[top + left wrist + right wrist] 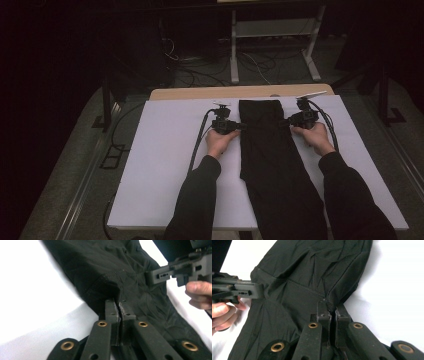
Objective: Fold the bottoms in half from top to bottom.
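- Black folded cloth garment point(272, 160), long and narrow, lying lengthwise down the middle of the frame on the white-covered bench point(165, 165).
- Left gripper point(240, 126) clamped on its left edge near the far end; right gripper point(286, 121) clamped on the opposite edge.
- Judged step: both edges pinched, ready for lifting or folding; next move calls for both hands moving together, evenly.
- Stitched seam bunched between the shut jaws clear in both gripper views; full length clear from above.

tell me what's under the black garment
The white board lies under the black garment, showing on both sides. Whatever lies beneath the cloth itself is covered.
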Demonstrator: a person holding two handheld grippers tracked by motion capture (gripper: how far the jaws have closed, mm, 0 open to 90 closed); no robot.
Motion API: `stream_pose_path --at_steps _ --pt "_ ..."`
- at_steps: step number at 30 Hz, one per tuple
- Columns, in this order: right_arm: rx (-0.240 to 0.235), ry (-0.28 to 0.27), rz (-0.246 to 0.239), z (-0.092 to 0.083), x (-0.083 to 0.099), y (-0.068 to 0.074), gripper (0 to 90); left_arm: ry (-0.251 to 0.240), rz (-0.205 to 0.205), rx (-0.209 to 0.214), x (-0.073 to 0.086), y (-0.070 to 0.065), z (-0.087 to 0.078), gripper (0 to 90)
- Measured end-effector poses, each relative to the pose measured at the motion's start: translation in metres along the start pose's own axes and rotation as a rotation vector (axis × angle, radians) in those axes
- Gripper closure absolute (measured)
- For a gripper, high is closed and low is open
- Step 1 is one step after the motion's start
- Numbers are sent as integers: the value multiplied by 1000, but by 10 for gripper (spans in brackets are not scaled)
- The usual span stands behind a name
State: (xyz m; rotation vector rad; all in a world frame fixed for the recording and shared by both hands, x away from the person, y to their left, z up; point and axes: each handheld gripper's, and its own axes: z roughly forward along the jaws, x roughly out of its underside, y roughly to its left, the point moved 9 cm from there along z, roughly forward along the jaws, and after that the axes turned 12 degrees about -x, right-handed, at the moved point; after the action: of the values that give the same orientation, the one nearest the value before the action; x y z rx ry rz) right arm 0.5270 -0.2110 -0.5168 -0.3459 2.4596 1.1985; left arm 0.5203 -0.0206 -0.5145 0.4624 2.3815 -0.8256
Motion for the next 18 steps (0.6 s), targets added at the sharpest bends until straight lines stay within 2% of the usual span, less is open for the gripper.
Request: stream_pose_path --at_steps 9,18 --pt "-28 -13 -30 -10 -1 15 840 20 -25 23 0 -5 -5 882" --pt "-44 -29 -47 -19 1 28 841 5 -15 34 -5 -21 -16 882"
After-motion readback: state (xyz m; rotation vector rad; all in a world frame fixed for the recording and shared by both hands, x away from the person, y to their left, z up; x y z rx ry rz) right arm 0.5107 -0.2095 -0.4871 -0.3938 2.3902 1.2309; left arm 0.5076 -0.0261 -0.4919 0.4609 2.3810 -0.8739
